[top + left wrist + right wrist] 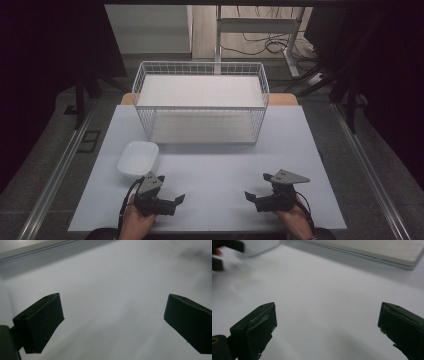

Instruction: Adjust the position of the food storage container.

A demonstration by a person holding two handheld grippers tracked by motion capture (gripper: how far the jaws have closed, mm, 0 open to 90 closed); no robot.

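A person holds both grippers low over the white table (215,165), near its front edge, with the jaws turned toward each other. My left gripper (170,188) stands open at the front left, just in front of a white rectangular dish (137,159). At the front right, my right gripper (258,185) is open too. In the left gripper view the two black jaws of the left gripper (113,312) stand wide apart with bare table between them. The right gripper view shows the right gripper (327,317) the same way, with nothing in its jaws.
A white wire basket (200,67) with a pale floor stands at the back middle of the table. Its base (374,250) lies ahead in the right gripper view, with the dish (259,246) at the upper left. Metal rails (55,180) run along both sides of the table.
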